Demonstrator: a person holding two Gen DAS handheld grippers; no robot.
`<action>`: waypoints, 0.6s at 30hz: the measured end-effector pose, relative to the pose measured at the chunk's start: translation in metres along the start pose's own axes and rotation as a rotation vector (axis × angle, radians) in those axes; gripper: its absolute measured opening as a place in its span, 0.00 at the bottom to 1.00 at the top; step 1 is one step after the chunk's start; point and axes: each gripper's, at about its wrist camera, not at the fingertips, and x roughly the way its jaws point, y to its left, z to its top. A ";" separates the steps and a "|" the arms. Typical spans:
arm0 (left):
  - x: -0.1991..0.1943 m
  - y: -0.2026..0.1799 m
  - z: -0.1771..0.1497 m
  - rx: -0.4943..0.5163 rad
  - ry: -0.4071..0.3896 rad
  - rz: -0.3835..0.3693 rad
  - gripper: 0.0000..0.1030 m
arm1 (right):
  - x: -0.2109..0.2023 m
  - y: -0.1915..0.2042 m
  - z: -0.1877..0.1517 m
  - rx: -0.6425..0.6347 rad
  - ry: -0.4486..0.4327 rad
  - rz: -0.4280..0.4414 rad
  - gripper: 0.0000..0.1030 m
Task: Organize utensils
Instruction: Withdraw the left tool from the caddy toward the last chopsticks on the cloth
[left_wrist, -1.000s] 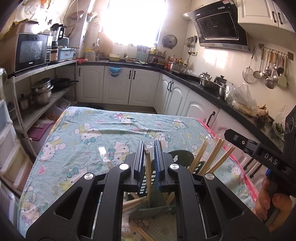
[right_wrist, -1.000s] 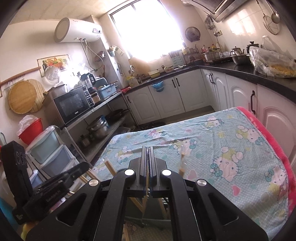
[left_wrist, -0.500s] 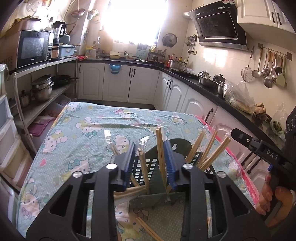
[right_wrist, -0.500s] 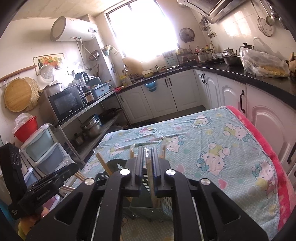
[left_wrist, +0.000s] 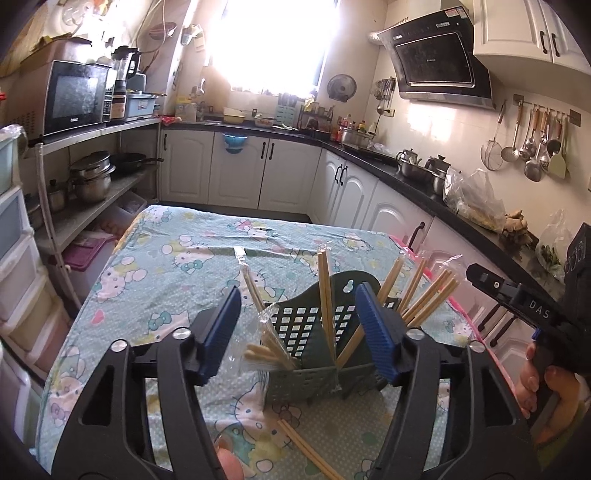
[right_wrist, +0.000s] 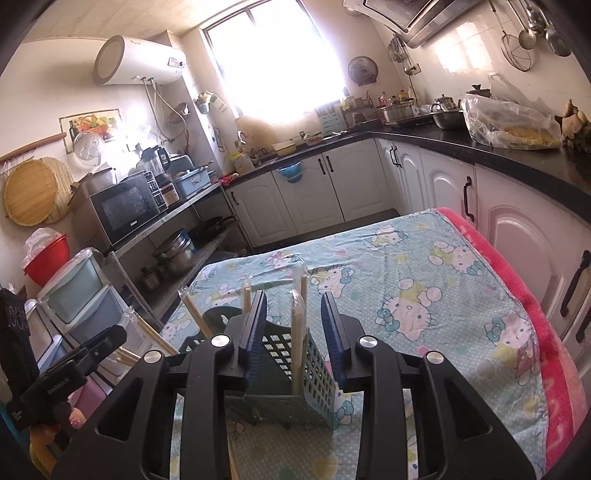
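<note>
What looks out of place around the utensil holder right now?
One pair of chopsticks lies flat on the tablecloth in front of the green holder, outside it. Inside, the wrapped chopsticks splay at different angles rather than standing straight. Nothing looks spilled or broken.

Tablecloth (left_wrist: 177, 266) beyond the utensil holder (left_wrist: 303, 332) lies open; chopsticks (left_wrist: 424, 291) splay rightward.

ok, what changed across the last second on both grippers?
Both let go. The left gripper, earlier clamped on a wrapped pair of wooden chopsticks, is opening and has pulled back; that pair now stands free in the dark green perforated plastic utensil holder. The right gripper is opening too, its wrapped chopsticks standing loose between the pads. Holder, cartoon-print tablecloth unchanged.
</note>
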 end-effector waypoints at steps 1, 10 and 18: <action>-0.001 0.000 0.000 -0.001 0.000 -0.003 0.59 | -0.001 -0.001 -0.002 0.000 0.003 0.000 0.30; -0.015 -0.003 -0.009 -0.003 -0.011 -0.019 0.73 | -0.011 0.002 -0.016 -0.025 0.027 -0.007 0.36; -0.030 -0.004 -0.024 -0.015 -0.016 -0.050 0.87 | -0.020 0.002 -0.034 -0.049 0.048 -0.015 0.40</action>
